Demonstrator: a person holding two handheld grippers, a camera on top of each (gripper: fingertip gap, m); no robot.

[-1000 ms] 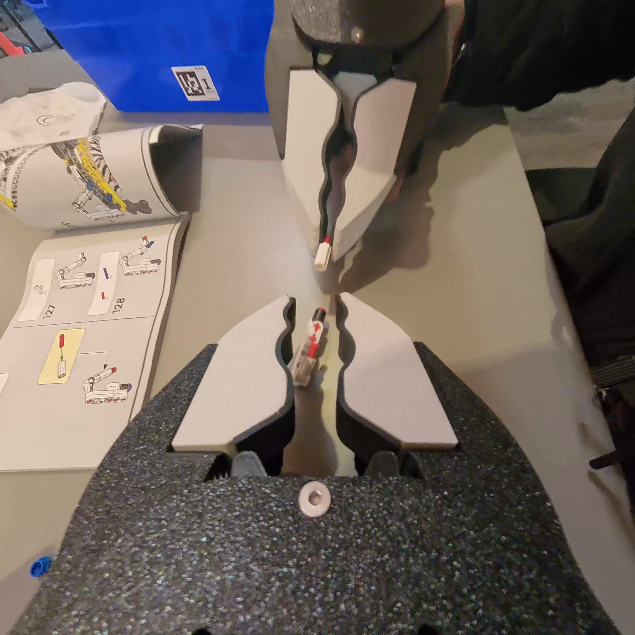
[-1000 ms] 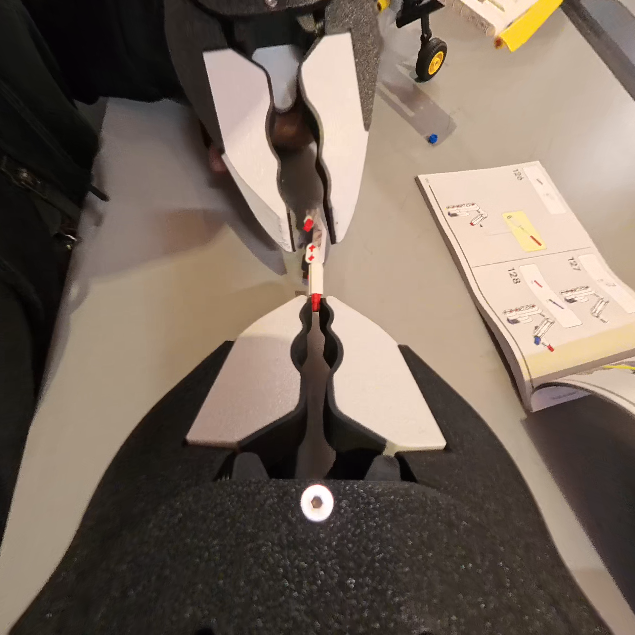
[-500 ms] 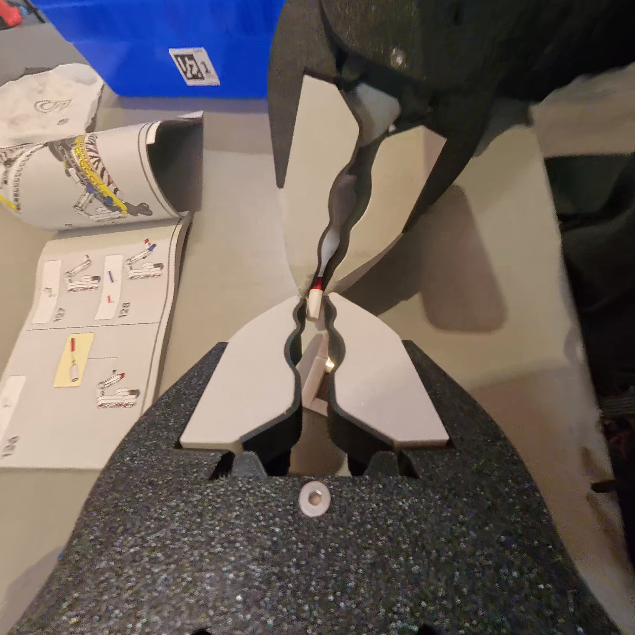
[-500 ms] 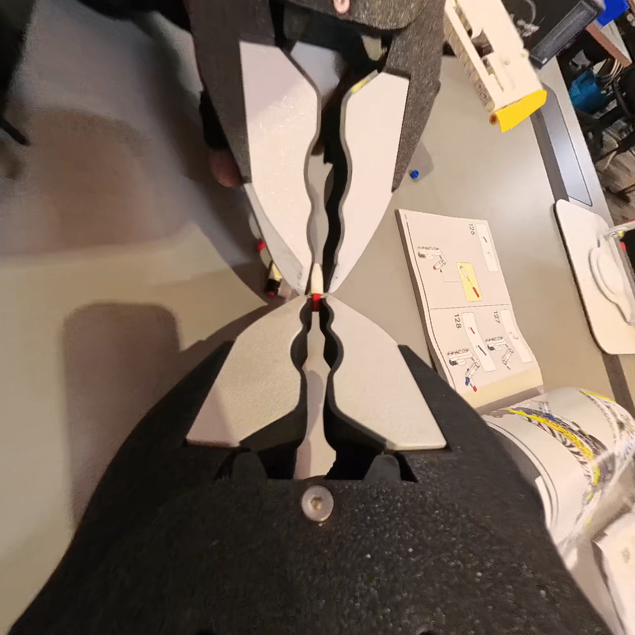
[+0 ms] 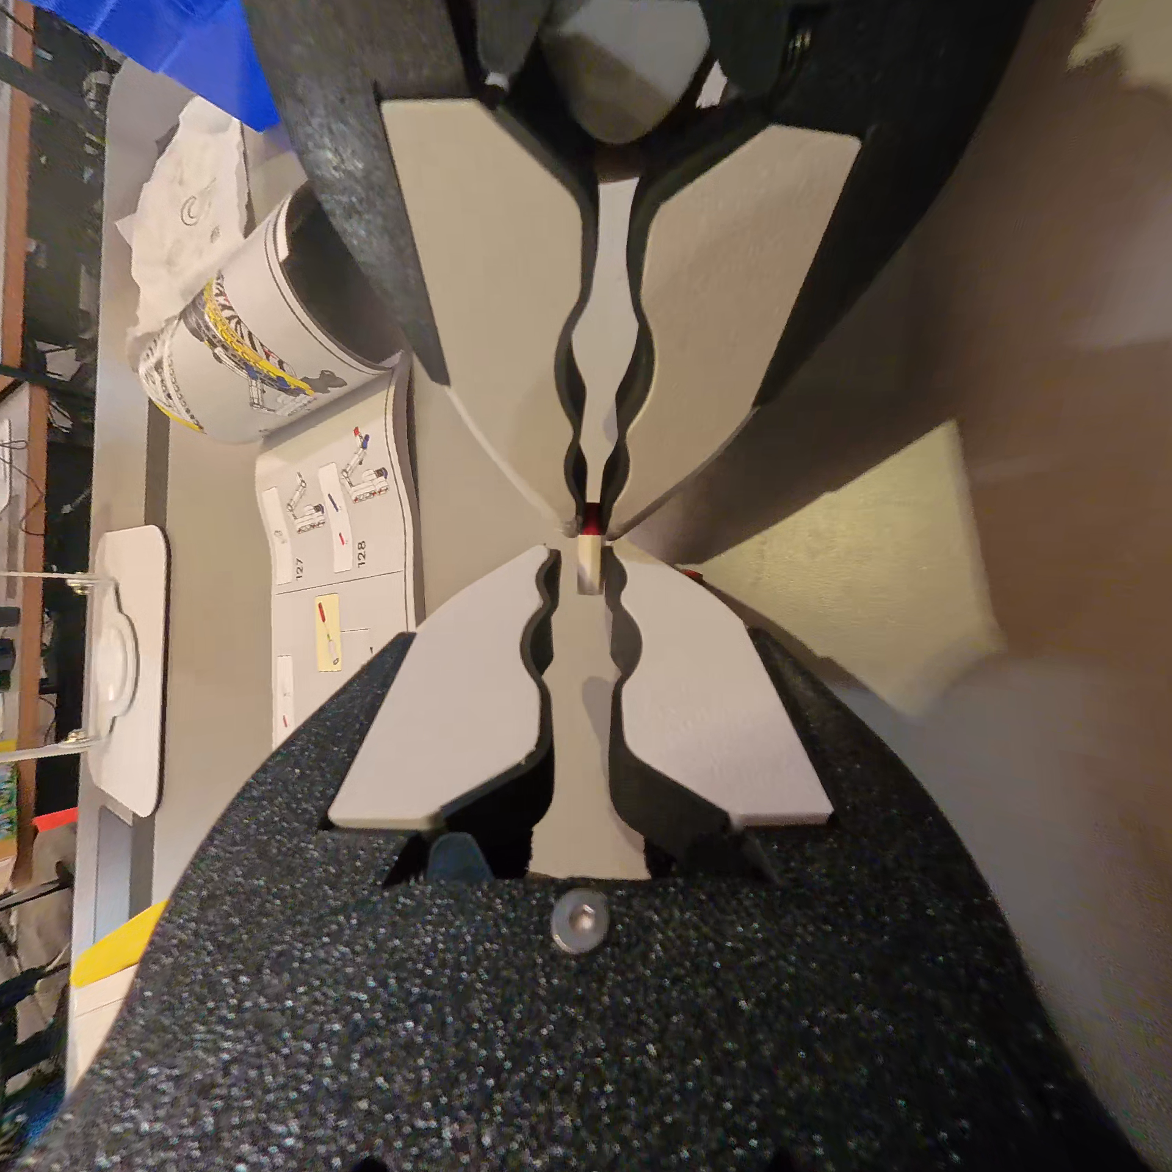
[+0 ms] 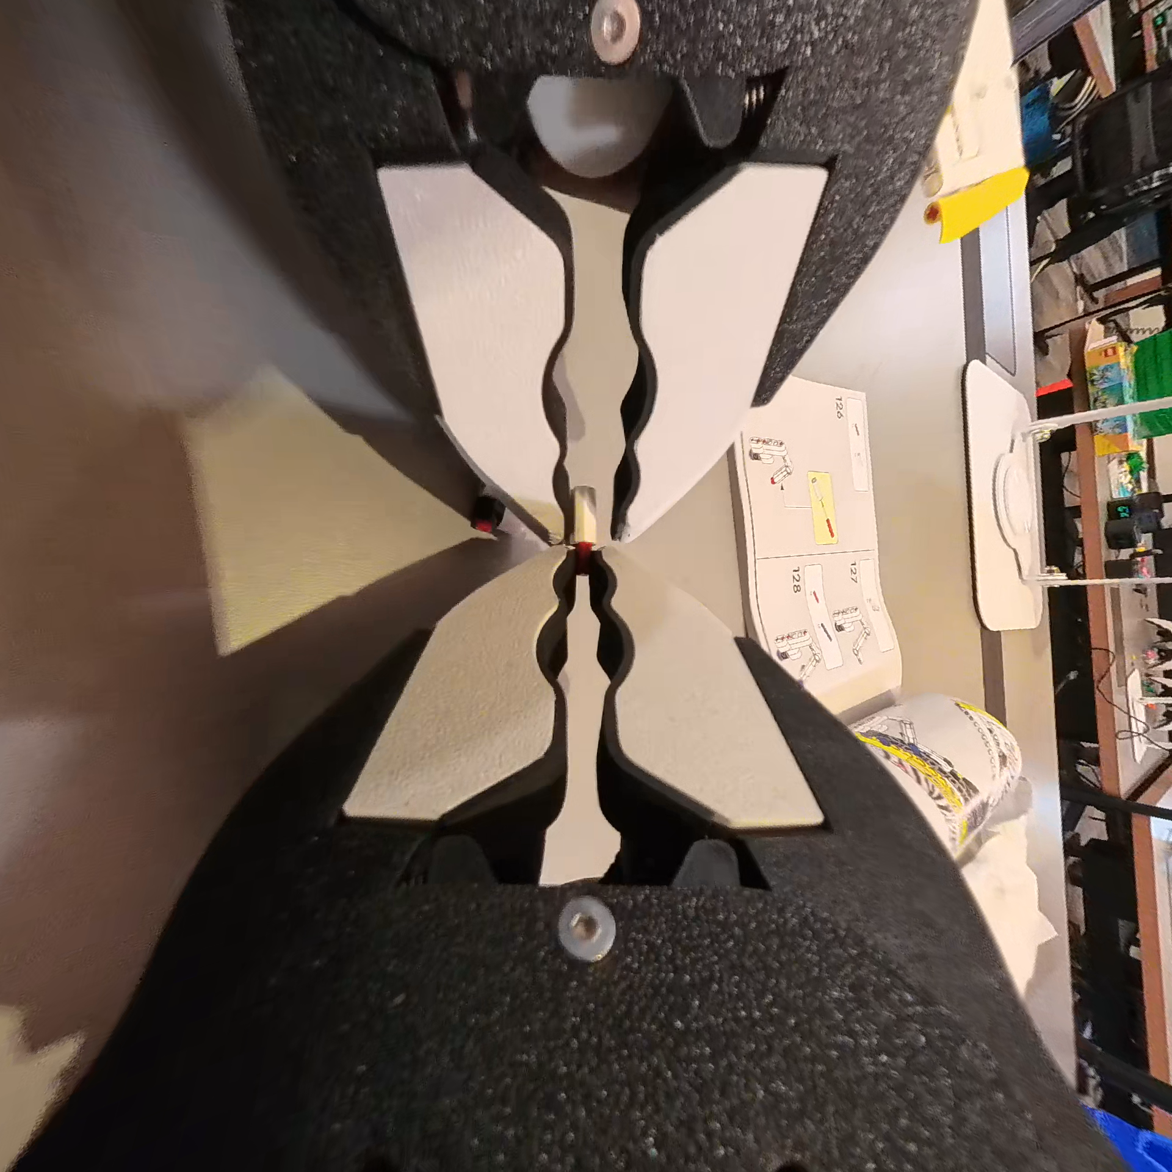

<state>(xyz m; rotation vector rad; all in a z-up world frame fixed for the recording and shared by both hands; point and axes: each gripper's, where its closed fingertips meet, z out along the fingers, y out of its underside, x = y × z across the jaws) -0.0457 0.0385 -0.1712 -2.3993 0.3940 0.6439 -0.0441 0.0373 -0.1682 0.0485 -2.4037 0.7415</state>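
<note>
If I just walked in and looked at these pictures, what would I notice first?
Two grey hand-held grippers meet tip to tip in the middle. The right hand-held gripper pinches the red end of a small red and white pin, whose white end pokes between the open fingers of the left hand-held gripper. On the table beside them lies an open instruction booklet, one end curled into a roll.
</note>
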